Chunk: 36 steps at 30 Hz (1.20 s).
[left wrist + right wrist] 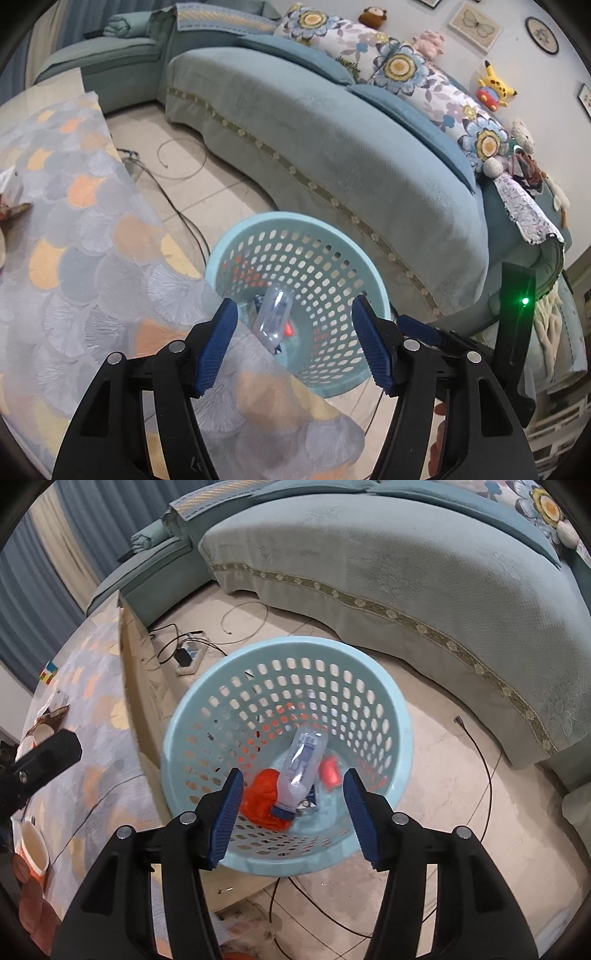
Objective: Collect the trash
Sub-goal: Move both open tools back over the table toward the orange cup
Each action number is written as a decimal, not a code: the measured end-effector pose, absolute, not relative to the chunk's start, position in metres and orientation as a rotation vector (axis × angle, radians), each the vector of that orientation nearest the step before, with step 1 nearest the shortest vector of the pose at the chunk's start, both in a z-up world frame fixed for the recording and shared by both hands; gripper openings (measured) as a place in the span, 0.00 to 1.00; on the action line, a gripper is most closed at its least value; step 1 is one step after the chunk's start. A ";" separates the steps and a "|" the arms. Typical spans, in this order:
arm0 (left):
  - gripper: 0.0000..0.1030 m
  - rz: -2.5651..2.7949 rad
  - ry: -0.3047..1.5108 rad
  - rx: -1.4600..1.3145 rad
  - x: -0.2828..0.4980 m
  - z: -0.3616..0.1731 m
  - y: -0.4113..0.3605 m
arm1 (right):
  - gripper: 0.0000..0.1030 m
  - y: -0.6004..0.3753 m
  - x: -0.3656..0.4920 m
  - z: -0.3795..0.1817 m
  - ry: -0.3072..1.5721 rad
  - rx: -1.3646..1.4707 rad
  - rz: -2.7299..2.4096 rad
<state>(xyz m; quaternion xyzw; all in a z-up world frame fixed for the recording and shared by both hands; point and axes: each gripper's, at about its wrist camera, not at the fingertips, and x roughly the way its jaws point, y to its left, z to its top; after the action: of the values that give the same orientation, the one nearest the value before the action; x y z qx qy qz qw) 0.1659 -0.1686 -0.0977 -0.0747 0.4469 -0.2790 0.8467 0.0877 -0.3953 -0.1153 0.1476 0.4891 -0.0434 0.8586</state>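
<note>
The clear plastic bottle point(304, 766) lies in the middle of my right wrist view, down inside the pale blue perforated basket point(400, 723), its blue cap point(284, 811) pointing toward the lower edge of the frame. I judge it empty, so light and thin-walled: it would dent under a hard squeeze and its smooth skin could slip, so the waist of the body is where I would take it, or the stiffer neck just above the cap.

My right tool point(291, 812) hangs over the basket mouth with its jaws standing well apart and nothing touching the pads; the bottle is below them, not in them. My left tool point(291, 343) is likewise spread wide and empty, at the lower centre of its own view, with the bottle point(273, 317) showing blurred beyond it.

In the basket beside the bottle I see a crumpled orange bag point(264, 801) to its left and a small red piece point(330, 773) to its right.

The basket stands on the tiled floor point(443, 786), just beside the desk point(92, 686) with its patterned cloth at the left of the frame; paper cups point(33, 845) remain there.
</note>
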 end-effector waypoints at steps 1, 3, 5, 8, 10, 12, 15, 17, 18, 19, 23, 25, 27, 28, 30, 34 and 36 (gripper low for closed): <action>0.61 -0.589 0.932 -0.157 0.164 -0.094 -0.166 | 0.51 -0.390 0.086 -0.112 1.018 0.301 -0.079; 0.61 -0.587 0.905 -0.163 0.157 -0.086 -0.158 | 0.51 -0.380 0.084 -0.105 0.998 0.290 -0.058; 0.61 -0.583 0.882 -0.172 0.152 -0.077 -0.150 | 0.51 -0.369 0.080 -0.096 0.971 0.284 -0.029; 0.61 -0.565 0.841 -0.181 0.142 -0.061 -0.135 | 0.51 -0.347 0.074 -0.079 0.929 0.277 0.031; 0.61 -0.544 0.806 -0.190 0.131 -0.048 -0.118 | 0.52 -0.327 0.068 -0.067 0.899 0.262 0.081; 0.61 -0.523 0.782 -0.197 0.120 -0.039 -0.102 | 0.56 -0.307 0.062 -0.058 0.879 0.253 0.127; 0.61 -0.470 0.747 -0.212 0.099 -0.026 -0.068 | 0.59 -0.264 0.047 -0.043 0.847 0.220 0.227; 0.61 -0.429 0.732 -0.224 0.086 -0.019 -0.043 | 0.59 -0.236 0.037 -0.035 0.834 0.191 0.287; 0.63 -0.406 0.726 -0.232 0.080 -0.017 -0.030 | 0.60 -0.220 0.031 -0.032 0.828 0.176 0.318; 0.64 -0.383 0.720 -0.243 0.074 -0.015 -0.016 | 0.61 -0.203 0.024 -0.029 0.825 0.161 0.352; 0.65 -0.269 0.704 -0.294 0.044 -0.011 0.048 | 0.68 -0.149 0.002 -0.025 0.822 0.100 0.451; 0.65 -0.216 0.700 -0.313 0.034 -0.010 0.073 | 0.70 -0.119 -0.009 -0.026 0.828 0.057 0.488; 0.65 -0.136 0.684 -0.341 0.022 -0.009 0.104 | 0.73 -0.097 -0.016 -0.029 0.842 0.032 0.524; 0.66 -0.108 0.674 -0.346 0.020 -0.009 0.115 | 0.76 -0.090 -0.020 -0.031 0.848 0.025 0.535; 0.66 -0.034 0.659 -0.361 0.013 -0.010 0.141 | 0.77 -0.066 -0.029 -0.037 0.866 -0.002 0.559; 0.66 0.049 0.654 -0.416 0.009 -0.018 0.178 | 0.77 -0.032 -0.038 -0.054 0.903 -0.072 0.588; 0.66 0.064 0.663 -0.433 0.008 -0.025 0.187 | 0.77 -0.024 -0.037 -0.063 0.919 -0.084 0.593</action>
<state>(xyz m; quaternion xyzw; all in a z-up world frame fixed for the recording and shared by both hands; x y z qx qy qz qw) 0.0077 0.1872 -0.0252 -0.2107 0.3231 0.0310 0.9221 -0.0371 -0.0241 -0.0628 -0.0399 0.4366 0.2820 0.8534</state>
